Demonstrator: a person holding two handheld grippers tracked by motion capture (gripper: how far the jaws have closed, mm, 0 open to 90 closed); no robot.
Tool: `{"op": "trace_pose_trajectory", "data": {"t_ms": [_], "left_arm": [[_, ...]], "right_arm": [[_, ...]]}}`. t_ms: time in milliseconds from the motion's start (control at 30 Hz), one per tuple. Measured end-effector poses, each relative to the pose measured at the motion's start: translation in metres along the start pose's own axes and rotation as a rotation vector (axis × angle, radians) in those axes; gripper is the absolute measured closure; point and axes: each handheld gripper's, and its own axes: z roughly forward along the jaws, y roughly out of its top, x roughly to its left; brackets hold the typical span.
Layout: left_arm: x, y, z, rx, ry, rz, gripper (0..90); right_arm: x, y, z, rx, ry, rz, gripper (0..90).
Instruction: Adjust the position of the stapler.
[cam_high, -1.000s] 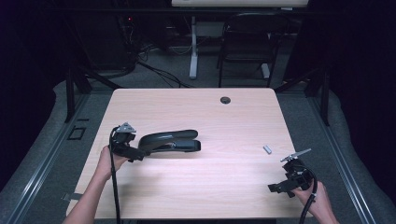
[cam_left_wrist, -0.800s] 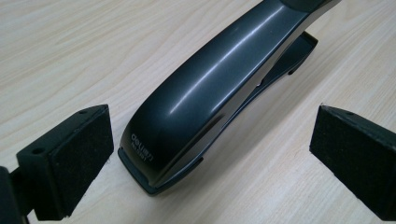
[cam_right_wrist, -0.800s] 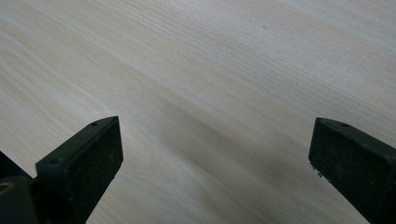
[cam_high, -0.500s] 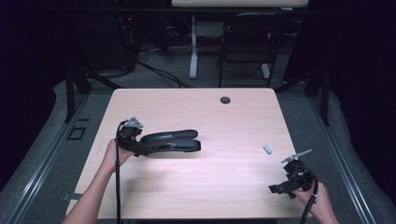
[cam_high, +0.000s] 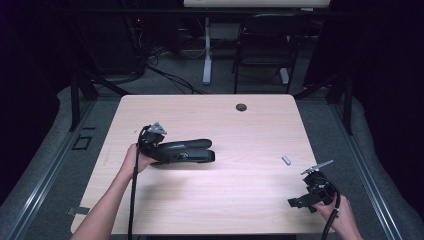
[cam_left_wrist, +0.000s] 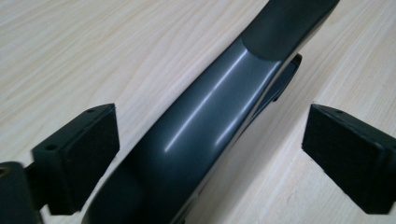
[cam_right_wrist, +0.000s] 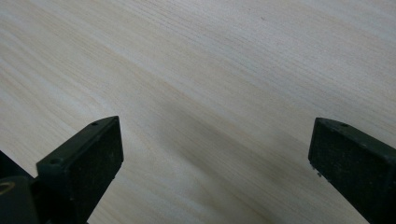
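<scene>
A dark grey, curved, glossy armrest-like piece (cam_high: 187, 150) lies on the light wood table (cam_high: 240, 130), left of centre. My left gripper (cam_high: 161, 149) is at its left end and stands open. In the left gripper view the piece (cam_left_wrist: 205, 121) runs up between the two pads (cam_left_wrist: 84, 154), with a gap on each side. My right gripper (cam_high: 299, 202) is open near the table's front right corner. The right gripper view has only bare wood between its pads (cam_right_wrist: 88, 158).
A small grey part (cam_high: 286, 160) lies on the table, right of centre, beyond the right gripper. A round black grommet (cam_high: 241, 107) sits near the far edge. A chair (cam_high: 265, 45) and desk legs stand behind the table. Cables trail from both grippers.
My left gripper has slid right and slightly away from the person, until its jaws straddle the end of the dark piece. The right gripper has hardly moved.
</scene>
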Motion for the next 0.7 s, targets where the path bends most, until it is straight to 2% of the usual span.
{"op": "trace_pose_trajectory", "data": {"t_ms": [67, 167, 267, 400, 500, 600, 633, 700], "left_arm": [[0.001, 0.005, 0.005, 0.002, -0.001, 0.020, 9.0], [0.002, 0.006, 0.011, 0.012, -0.010, 0.023, 14.9], [0.003, 0.009, 0.015, 0.007, -0.026, 0.024, 17.1], [0.001, 0.012, 0.020, 0.023, -0.043, 0.054, 27.5], [0.000, 0.012, 0.020, 0.028, -0.033, 0.066, 28.5], [-0.001, 0.012, 0.020, 0.025, -0.032, 0.072, 30.0], [-0.002, 0.012, 0.020, 0.031, -0.024, 0.084, 30.2], [-0.002, 0.012, 0.019, 0.033, -0.026, 0.086, 30.5]], "right_arm": [[-0.001, 0.001, -0.001, 0.022, -0.001, -0.019, 3.1], [-0.001, 0.000, -0.001, 0.014, -0.008, -0.010, 3.1], [-0.002, 0.000, -0.001, 0.026, -0.018, -0.023, 3.1], [-0.001, 0.000, 0.000, 0.023, -0.015, -0.013, 3.1], [-0.002, 0.000, -0.001, 0.035, -0.029, -0.028, 3.2], [-0.001, -0.001, 0.001, 0.016, -0.007, -0.010, 3.3], [-0.002, 0.000, 0.000, 0.039, -0.019, -0.024, 3.3], [0.001, -0.001, 0.003, 0.004, -0.011, 0.006, 3.4]]}}
